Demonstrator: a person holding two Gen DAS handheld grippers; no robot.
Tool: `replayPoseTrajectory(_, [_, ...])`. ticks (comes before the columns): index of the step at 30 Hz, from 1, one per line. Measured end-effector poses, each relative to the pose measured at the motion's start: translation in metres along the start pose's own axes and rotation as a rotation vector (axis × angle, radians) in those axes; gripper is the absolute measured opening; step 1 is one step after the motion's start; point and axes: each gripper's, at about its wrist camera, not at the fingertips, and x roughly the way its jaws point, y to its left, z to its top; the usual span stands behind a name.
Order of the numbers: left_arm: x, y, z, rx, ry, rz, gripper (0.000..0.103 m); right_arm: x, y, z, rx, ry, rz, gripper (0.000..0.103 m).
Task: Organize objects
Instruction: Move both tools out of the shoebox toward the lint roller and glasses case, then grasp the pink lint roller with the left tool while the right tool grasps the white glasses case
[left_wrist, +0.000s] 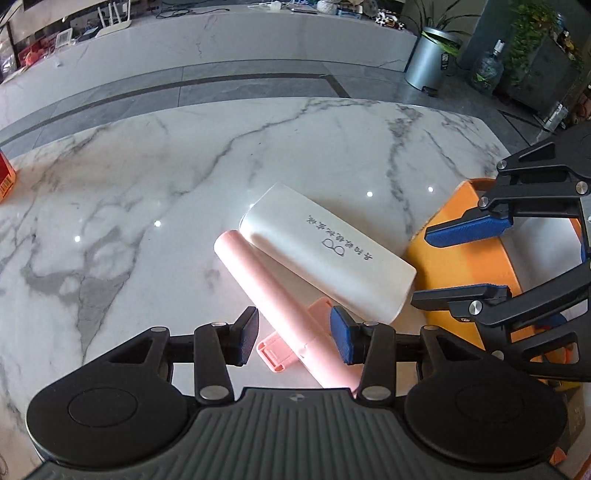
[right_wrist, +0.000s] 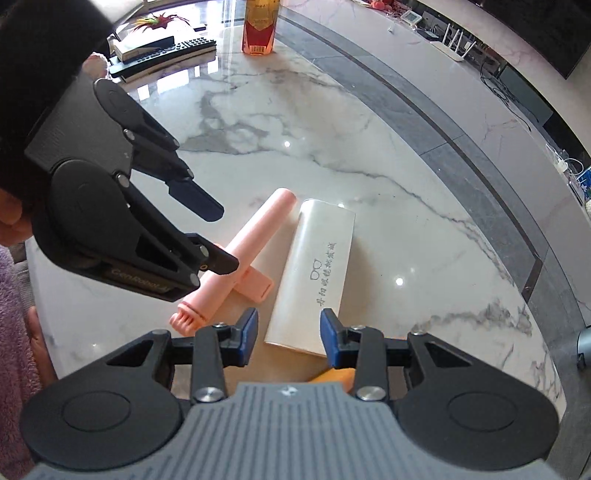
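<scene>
A white glasses case (left_wrist: 328, 251) with grey writing lies on the marble table (left_wrist: 147, 177), beside a pink tube-shaped handle (left_wrist: 280, 306) resting across a small pink flat piece (left_wrist: 275, 350). My left gripper (left_wrist: 293, 338) is open, its jaws on either side of the pink handle, just above it. My right gripper (right_wrist: 288, 338) is open over the near end of the case (right_wrist: 317, 273). In the right wrist view the left gripper (right_wrist: 221, 236) hovers open over the pink handle (right_wrist: 243, 254). The right gripper (left_wrist: 458, 258) shows open over an orange bin (left_wrist: 465, 258).
A red-orange box (left_wrist: 5, 177) sits at the table's left edge. A red-labelled bottle (right_wrist: 260, 26), remotes (right_wrist: 162, 55) and a plant stand at the far end. The orange bin's rim (right_wrist: 332, 376) peeks under my right gripper. A metal trash can (left_wrist: 430, 61) stands on the floor.
</scene>
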Motion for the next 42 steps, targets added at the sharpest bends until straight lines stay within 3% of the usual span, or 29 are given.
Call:
replayPoseTrajectory(13, [0.043,0.049,0.011,-0.270,0.081,-0.047,0.056,0.064,-0.014,0.036,-0.066,0.128,0.032,0.046])
replayPoseTrajectory(20, [0.048,0.053,0.009,-0.336,0.129,-0.091,0.042,0.091,-0.019,0.043,-0.043,0.200,0.020,0.049])
replayPoseTrajectory(22, [0.047,0.054,0.008,-0.332,0.130,-0.094,0.040,0.097,-0.023,0.044,-0.025,0.210,0.001,0.051])
replayPoseTrajectory(24, [0.043,0.056,0.007,-0.304,0.128,-0.086,0.039,0.100,-0.027,0.046,0.000,0.215,-0.003,0.062])
replayPoseTrajectory(30, [0.032,0.065,0.003,-0.239,0.144,-0.067,0.035,0.116,-0.039,0.050,0.077,0.252,0.020,0.064])
replayPoseTrajectory(36, [0.027,0.072,-0.004,-0.238,0.140,-0.076,0.034,0.130,-0.044,0.052,0.164,0.305,0.018,0.062])
replayPoseTrajectory(42, [0.015,0.069,-0.010,-0.223,0.113,-0.089,0.033,0.122,-0.034,0.047,0.154,0.271,0.005,0.061])
